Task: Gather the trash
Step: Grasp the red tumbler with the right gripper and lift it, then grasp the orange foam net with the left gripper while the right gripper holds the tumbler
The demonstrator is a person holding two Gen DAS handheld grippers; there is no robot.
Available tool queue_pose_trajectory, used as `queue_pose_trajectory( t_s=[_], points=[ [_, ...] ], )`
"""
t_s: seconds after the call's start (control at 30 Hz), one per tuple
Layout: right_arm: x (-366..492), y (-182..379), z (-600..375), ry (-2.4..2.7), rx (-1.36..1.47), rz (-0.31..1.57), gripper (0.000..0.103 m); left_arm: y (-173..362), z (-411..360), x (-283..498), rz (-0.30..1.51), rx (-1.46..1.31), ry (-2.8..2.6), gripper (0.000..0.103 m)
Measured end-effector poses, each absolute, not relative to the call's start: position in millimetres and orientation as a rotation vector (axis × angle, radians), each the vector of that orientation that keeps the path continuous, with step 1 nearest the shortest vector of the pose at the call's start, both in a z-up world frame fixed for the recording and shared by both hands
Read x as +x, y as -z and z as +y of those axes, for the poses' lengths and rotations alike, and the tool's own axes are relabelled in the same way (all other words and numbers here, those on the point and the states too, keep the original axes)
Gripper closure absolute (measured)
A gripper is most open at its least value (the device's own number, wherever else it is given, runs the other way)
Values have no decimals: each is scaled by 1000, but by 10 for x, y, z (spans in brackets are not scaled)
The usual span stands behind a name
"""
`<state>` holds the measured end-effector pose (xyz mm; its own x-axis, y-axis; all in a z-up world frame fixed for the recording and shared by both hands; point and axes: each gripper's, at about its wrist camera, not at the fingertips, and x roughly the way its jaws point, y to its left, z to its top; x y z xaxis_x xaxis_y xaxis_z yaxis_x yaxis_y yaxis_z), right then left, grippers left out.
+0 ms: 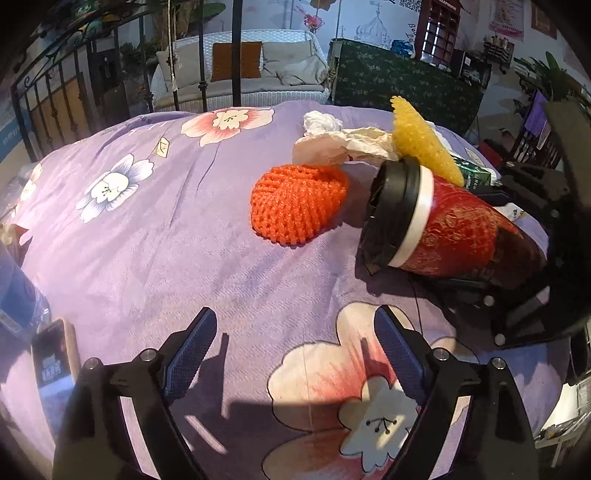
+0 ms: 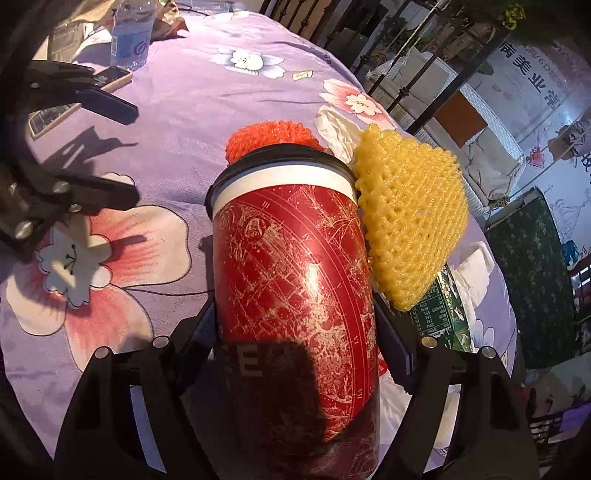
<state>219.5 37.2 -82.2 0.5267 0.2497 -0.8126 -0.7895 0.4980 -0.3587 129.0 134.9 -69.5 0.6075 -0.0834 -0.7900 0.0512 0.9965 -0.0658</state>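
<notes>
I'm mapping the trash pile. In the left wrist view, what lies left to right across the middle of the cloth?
Orange foam net → red cup lying on its side, in the right gripper.

Both wrist views close, angled down; share red cup (image 1: 454, 229).

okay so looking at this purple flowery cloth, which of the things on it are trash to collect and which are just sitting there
Trash to collect:
- red paper cup, between the right gripper's fingers
- orange foam net
- yellow foam net
- crumpled tissues
- green wrapper, probably

Just lying about:
- water bottle
- phone
- floral cloth
</notes>
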Motion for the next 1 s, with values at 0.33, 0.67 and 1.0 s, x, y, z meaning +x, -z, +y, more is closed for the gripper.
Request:
queue_pose_trajectory(
  t_s=[0.33,0.67,1.0],
  points=[
    [1756,387,-194,-686,-482,728,26,724,1226,1929,943,15,100,25],
    [1387,387,-556,-606,-251,706,25,877,1048,2254,967,85,36,62],
    [1240,516,-681,-557,-73,726,25,781,1240,1836,923,-49,-7,82]
  ],
)
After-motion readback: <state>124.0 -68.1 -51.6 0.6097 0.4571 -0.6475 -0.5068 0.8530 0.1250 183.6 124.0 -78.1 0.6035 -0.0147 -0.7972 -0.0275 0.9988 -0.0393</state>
